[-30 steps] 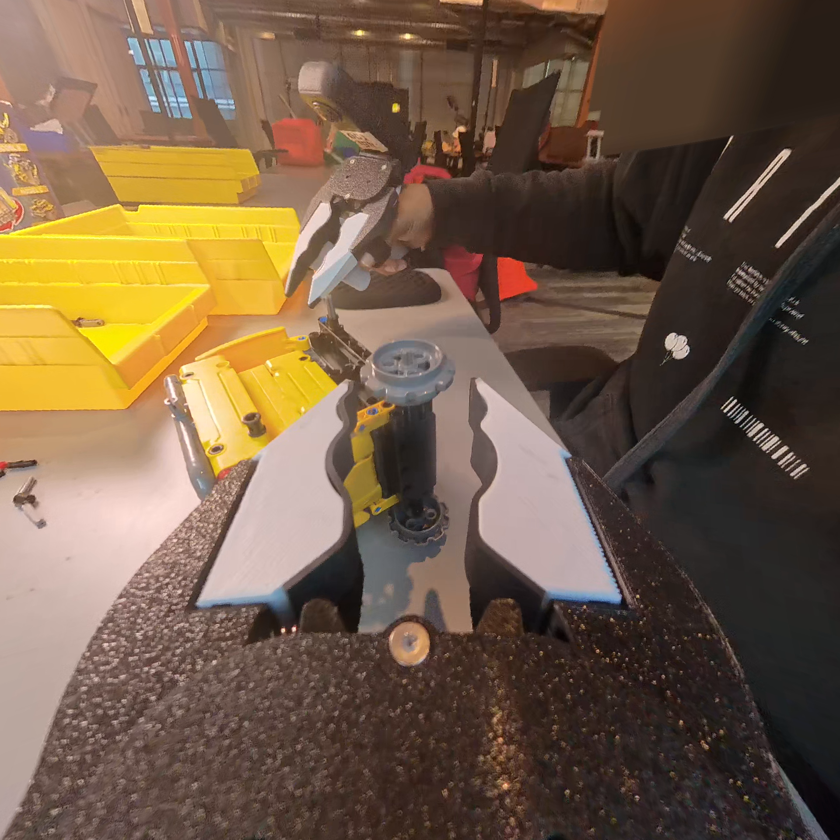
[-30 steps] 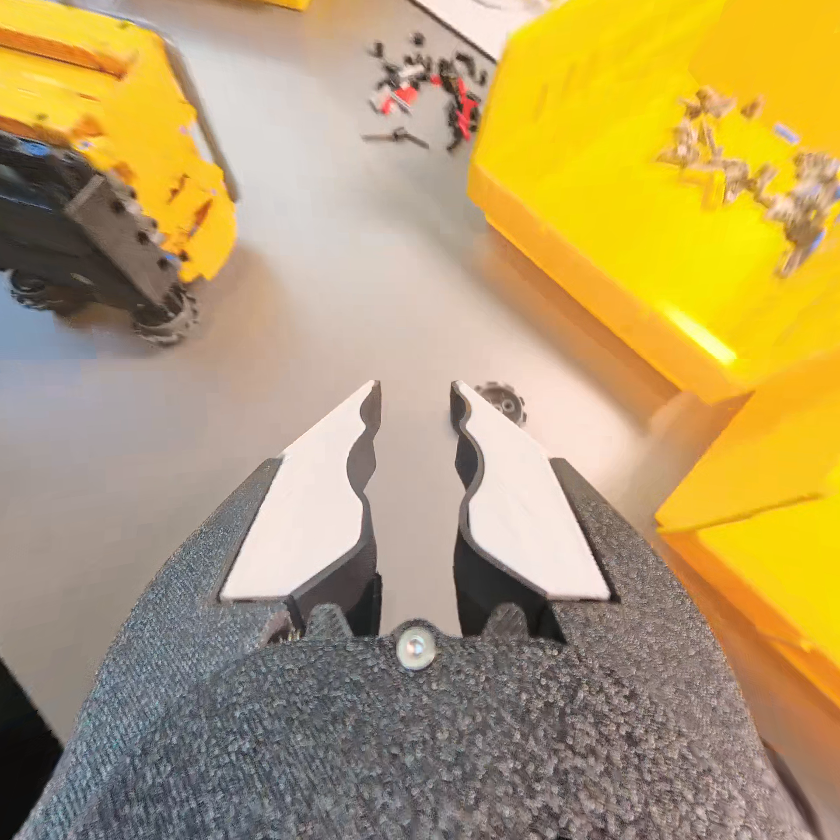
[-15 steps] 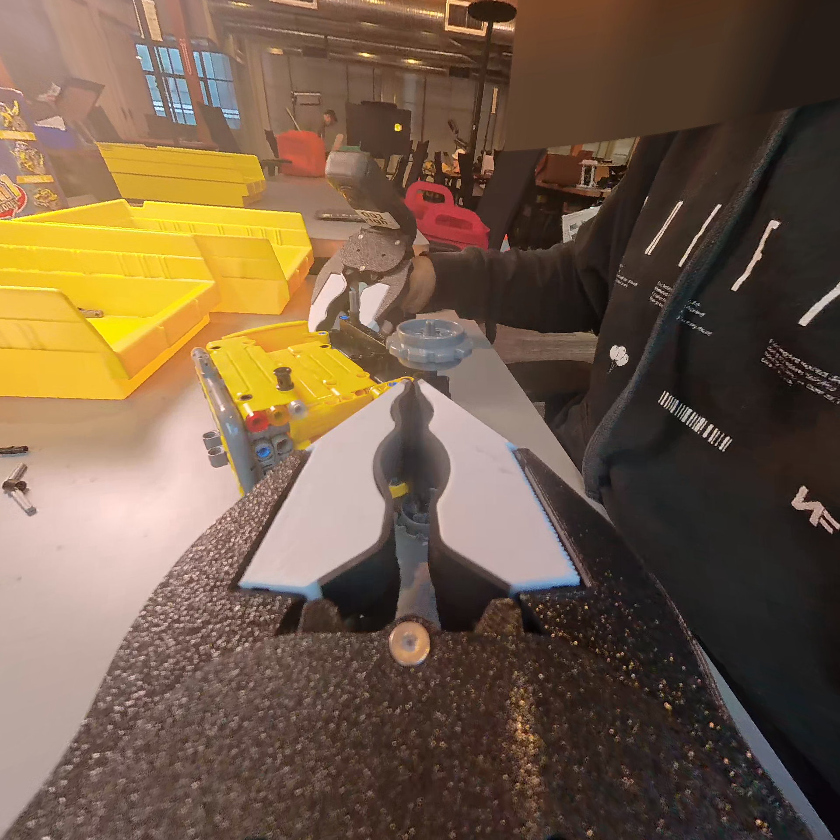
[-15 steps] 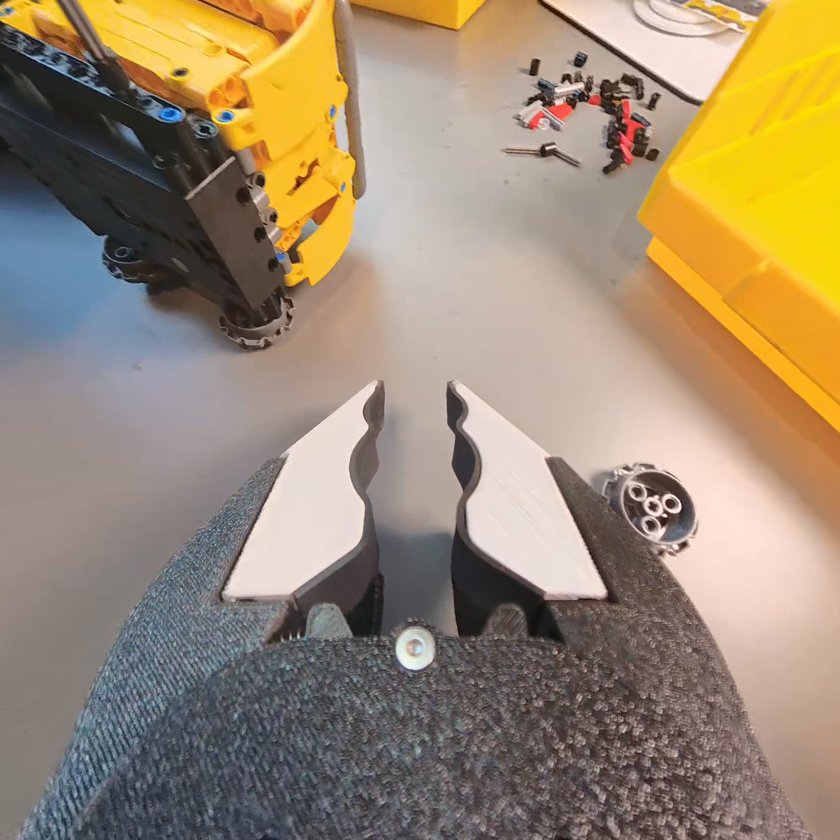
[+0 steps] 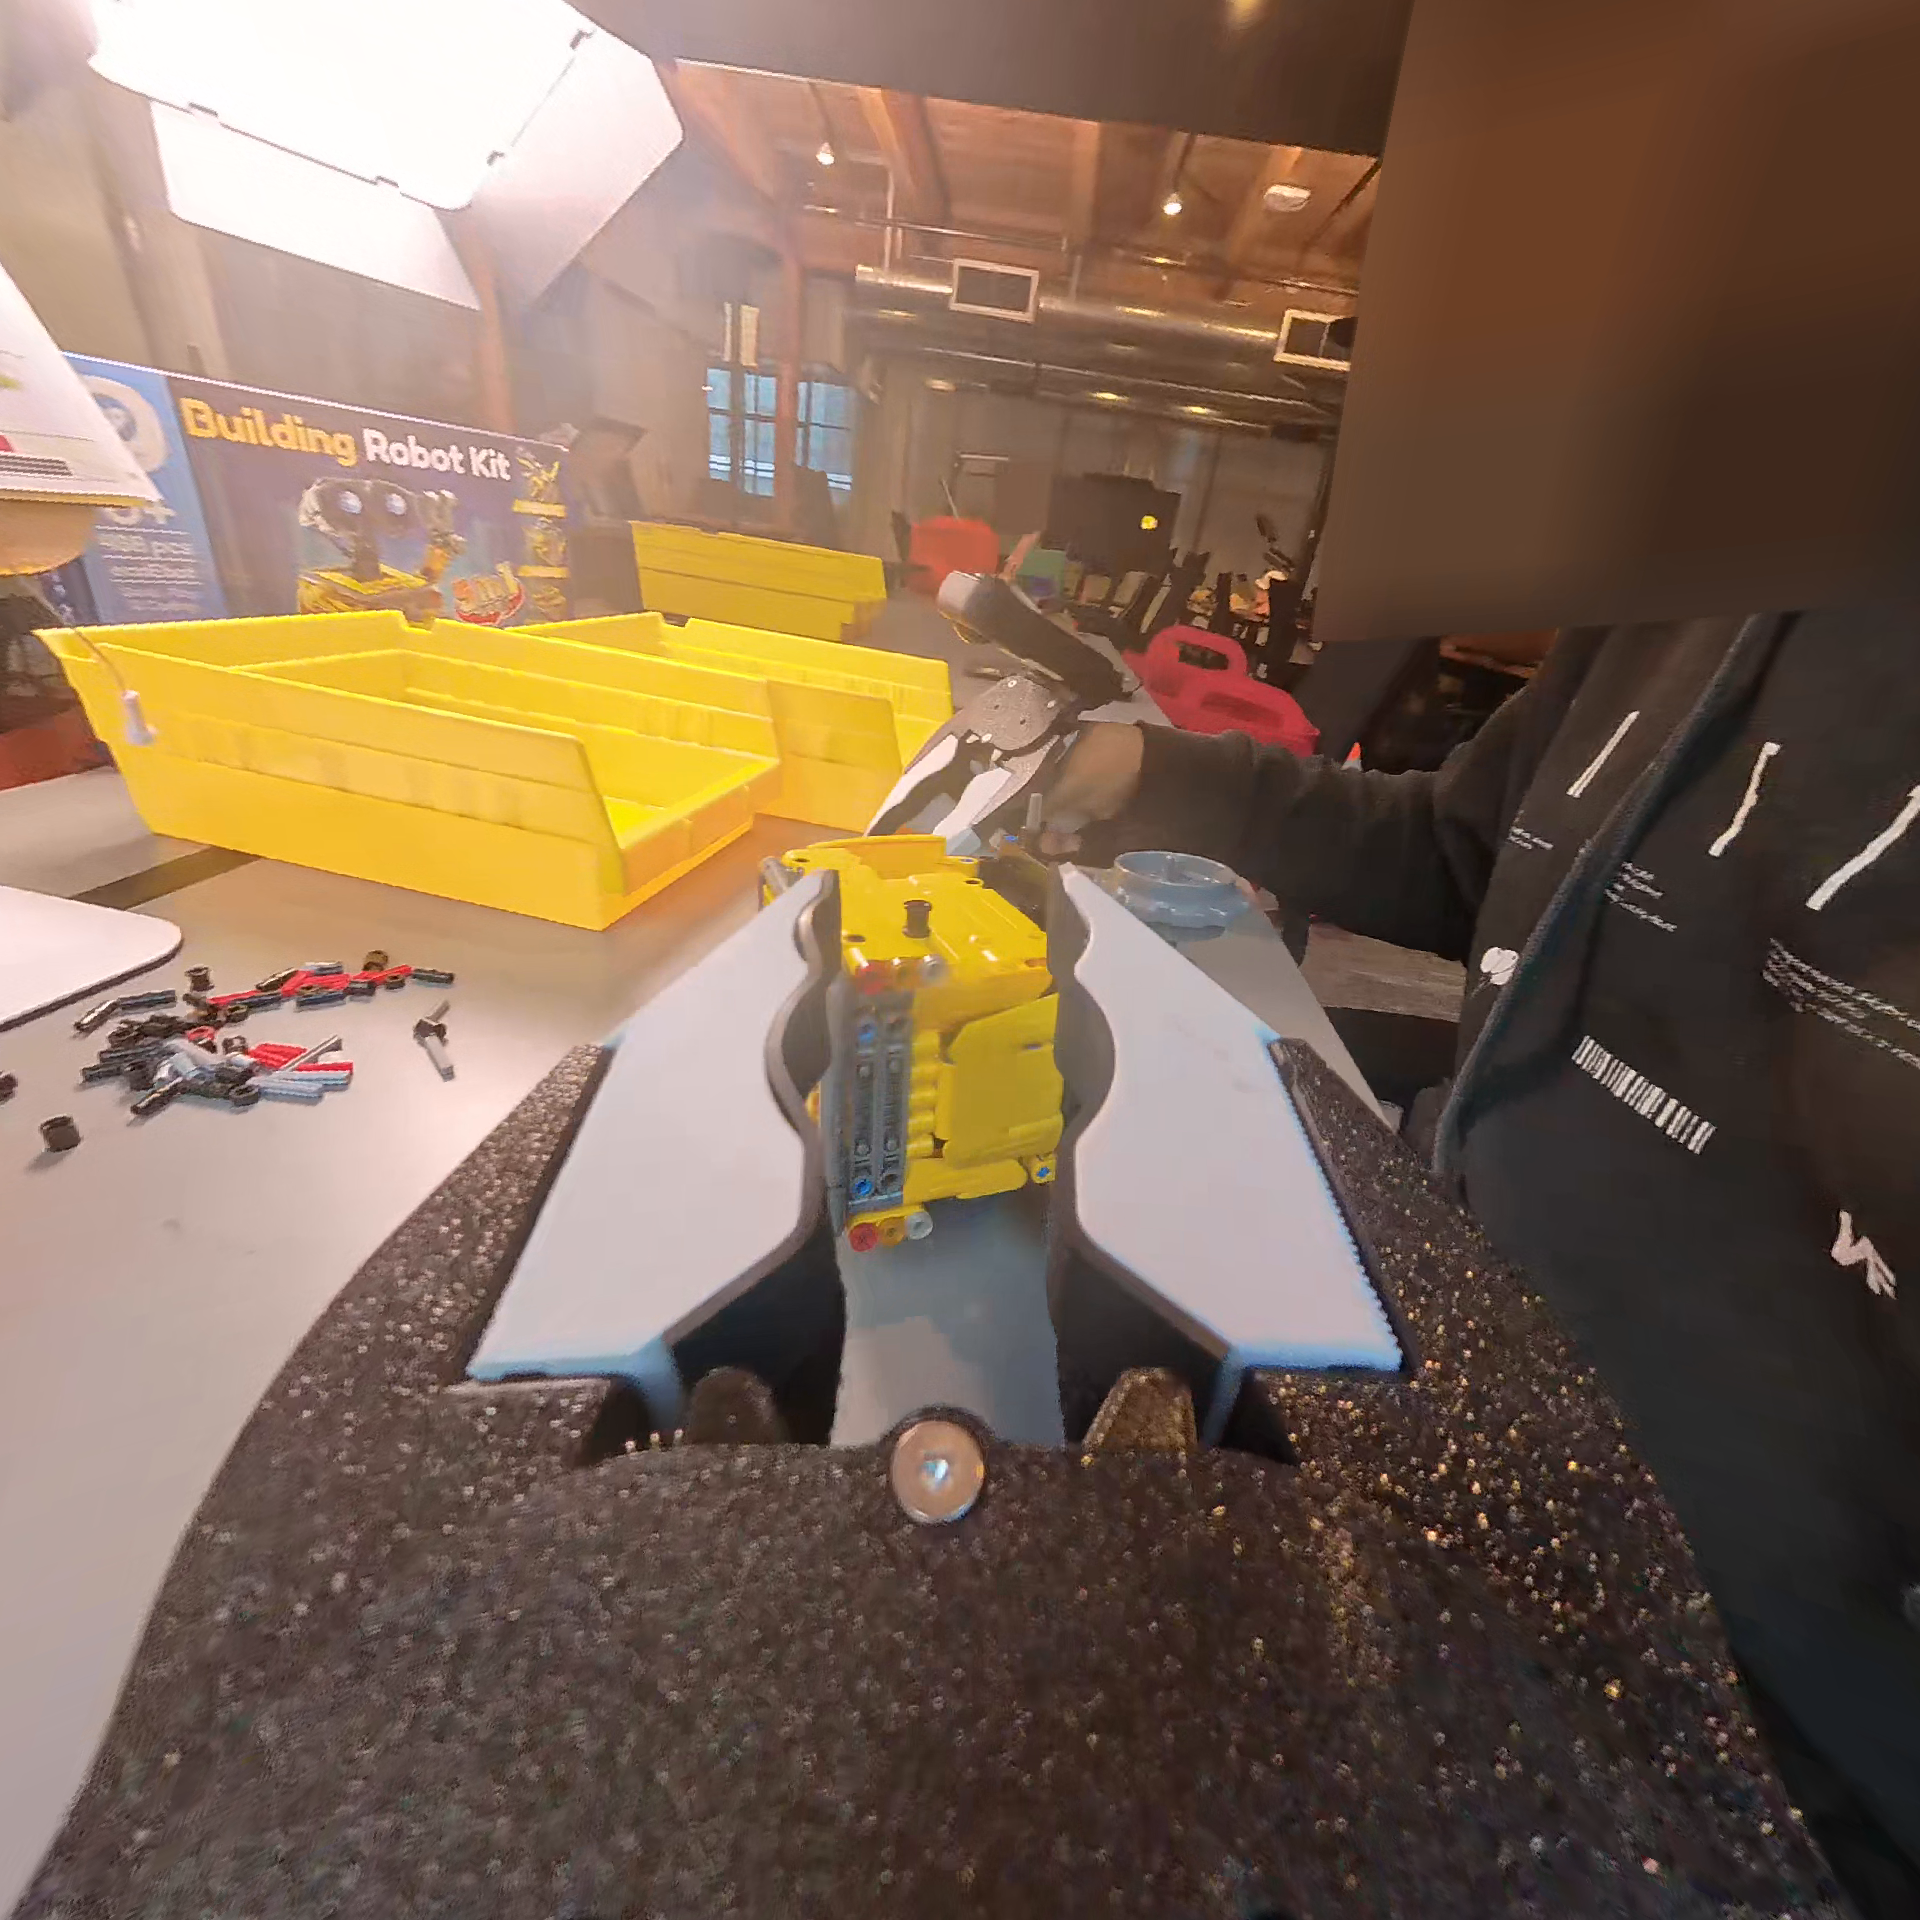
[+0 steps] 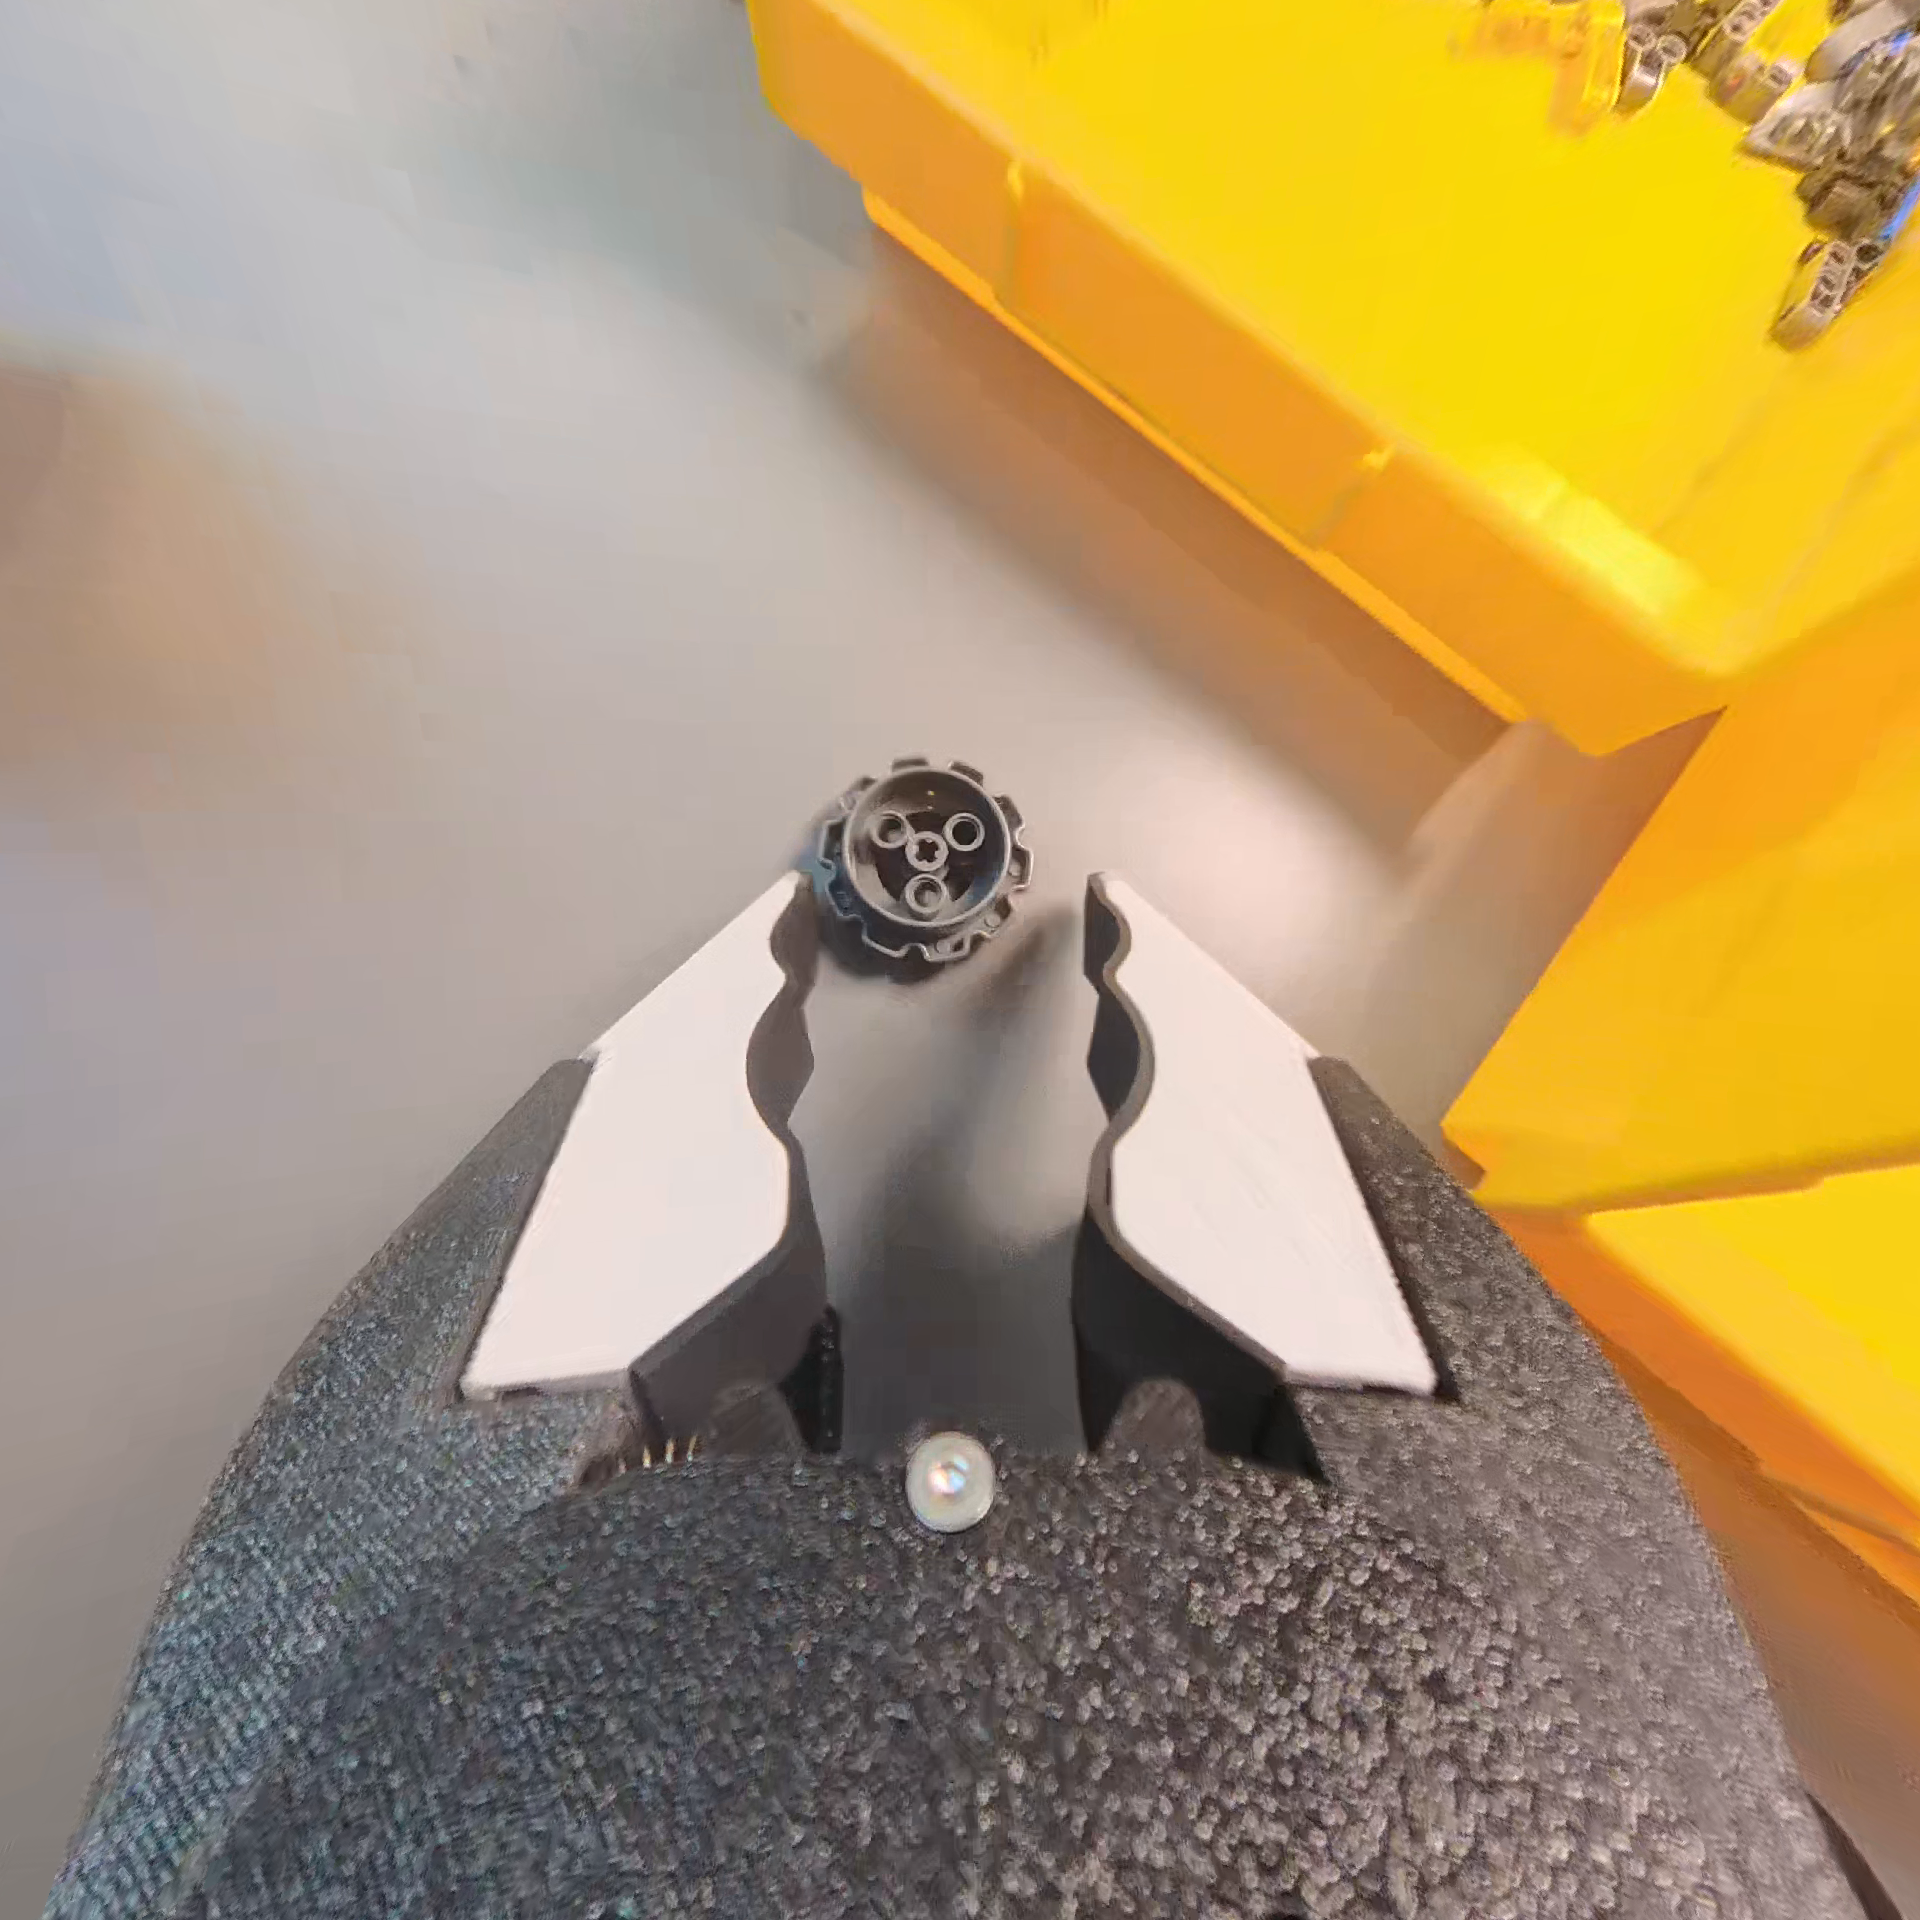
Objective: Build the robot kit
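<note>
Grey tabletop [image 5: 208, 1299] filled a workshop with timber ceiling and ducts. Several yellow bins [image 5: 436, 769] stood on it, one colourful box [image 5: 364, 509] behind them, and one scatter of small black, red and grey parts [image 5: 218, 1039]. The left gripper [image 5: 940, 894] clasped one yellow toy block model [image 5: 945, 1039] between both fingers. The right gripper [image 6: 940, 894], spread wide, held nothing; one dark toothed wheel [image 6: 925, 873] lay at its left fingertip, near a bin.
</note>
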### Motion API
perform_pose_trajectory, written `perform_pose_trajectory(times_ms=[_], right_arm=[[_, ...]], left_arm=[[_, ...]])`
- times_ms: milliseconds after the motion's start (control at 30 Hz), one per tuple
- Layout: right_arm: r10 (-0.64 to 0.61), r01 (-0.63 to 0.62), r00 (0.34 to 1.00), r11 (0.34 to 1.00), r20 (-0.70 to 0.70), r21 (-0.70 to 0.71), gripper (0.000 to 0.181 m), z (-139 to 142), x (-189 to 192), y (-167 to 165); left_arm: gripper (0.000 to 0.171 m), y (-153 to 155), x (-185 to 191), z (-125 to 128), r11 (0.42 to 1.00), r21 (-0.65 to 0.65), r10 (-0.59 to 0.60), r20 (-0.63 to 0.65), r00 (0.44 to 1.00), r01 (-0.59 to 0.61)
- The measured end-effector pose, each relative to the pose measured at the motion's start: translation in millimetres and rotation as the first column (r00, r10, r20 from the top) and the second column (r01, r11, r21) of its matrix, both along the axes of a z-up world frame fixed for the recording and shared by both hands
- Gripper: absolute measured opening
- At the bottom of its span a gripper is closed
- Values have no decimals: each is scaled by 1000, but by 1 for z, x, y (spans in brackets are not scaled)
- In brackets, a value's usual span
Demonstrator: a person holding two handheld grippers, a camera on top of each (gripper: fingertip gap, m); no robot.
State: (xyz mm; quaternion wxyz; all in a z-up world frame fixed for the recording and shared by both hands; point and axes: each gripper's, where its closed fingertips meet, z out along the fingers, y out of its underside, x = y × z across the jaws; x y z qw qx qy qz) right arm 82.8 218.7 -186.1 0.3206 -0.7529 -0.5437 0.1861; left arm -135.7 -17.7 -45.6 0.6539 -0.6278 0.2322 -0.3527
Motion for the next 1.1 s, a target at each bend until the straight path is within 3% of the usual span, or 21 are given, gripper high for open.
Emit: perform_pose_trajectory(times_ms=[67, 167, 300, 433, 600, 667, 733, 800, 867, 967, 1033, 1100], right_arm=[[18, -18, 1000, 1000, -14, 21, 39, 1, -4, 2], [112, -112, 988, 994, -109, 4, 38, 15, -19, -15], [318, -265, 918, 936, -235, 233, 39, 67, -46, -49], [545, -355, 796, 773, -264, 526, 39, 131, -75, -102], [730, -389, 659, 535, -179, 750, 38, 187, -109, -161], [762, -383, 638, 436, -108, 814, 38, 197, -121, -174], [762, -365, 647, 339, -25, 867, 38, 202, -127, -179], [754, -353, 657, 297, 9, 887, 38, 204, -127, -181], [772, -343, 631, 361, -71, 867, 35, 209, -122, -186], [766, -460, 538, 617, -353, 638, 40, 212, -110, -196], [668, -560, 518, 737, -534, 378, 43, 211, -105, -197], [555, -666, 515, 739, -654, 103, 50, 206, -102, -205]], left_arm=[[43, 5, -3, -3, 999, -23, 38, -14, 999, -38], [52, 12, -6, -6, 995, -74, 66, -20, 998, -67], [53, 18, 3, 5, 993, -111, 49, -16, 999, -50], [43, 33, 30, 31, 985, -173, -7, -2, 1000, 7], [44, 57, 76, 57, 937, -314, -133, 81, 988, 152], [40, 57, 92, 61, 903, -352, -213, 135, 968, 248], [22, 53, 100, 63, 883, -354, -272, 149, 951, 308], [14, 50, 102, 65, 897, -316, -288, 111, 951, 308], [13, 43, 103, 68, 924, -234, -306, 19, 952, 302], [13, 35, 100, 64, 975, -38, -222, -262, 939, 219], [13, 34, 101, 57, 973, 163, -56, -519, 853, 164], [13, 34, 103, 50, 930, 330, 128, -708, 695, 165]])
